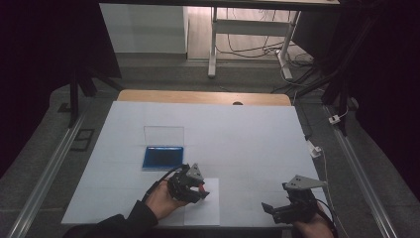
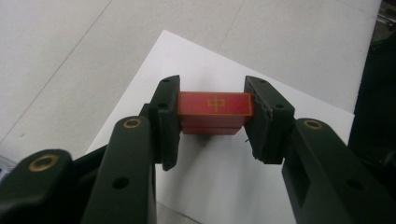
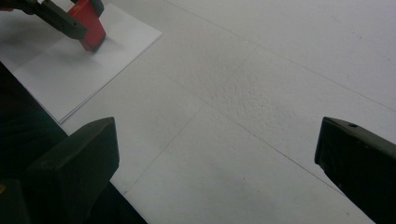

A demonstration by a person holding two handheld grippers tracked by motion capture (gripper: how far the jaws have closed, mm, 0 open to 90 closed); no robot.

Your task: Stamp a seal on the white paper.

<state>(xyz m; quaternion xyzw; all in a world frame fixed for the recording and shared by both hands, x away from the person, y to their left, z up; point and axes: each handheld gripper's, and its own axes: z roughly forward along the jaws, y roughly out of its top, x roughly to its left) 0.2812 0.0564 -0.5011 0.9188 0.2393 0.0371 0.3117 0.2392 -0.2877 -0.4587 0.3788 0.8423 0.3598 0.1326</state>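
White-covered bench fills most of the high view, dark floor round it. Blue tray w/ clear lid upright sits at 12 o'clock from the left tool. Paper sheet lies at the near edge. Left tool is pinching a red stamp block just over the sheet. Right tool, at 3 o'clock, is spread wide, nothing in it.

Risk, imo: sheet is loose, so a tilted press could smear or drag it.

Block's long axis spans jaw to jaw; marked face points up toward the camera.
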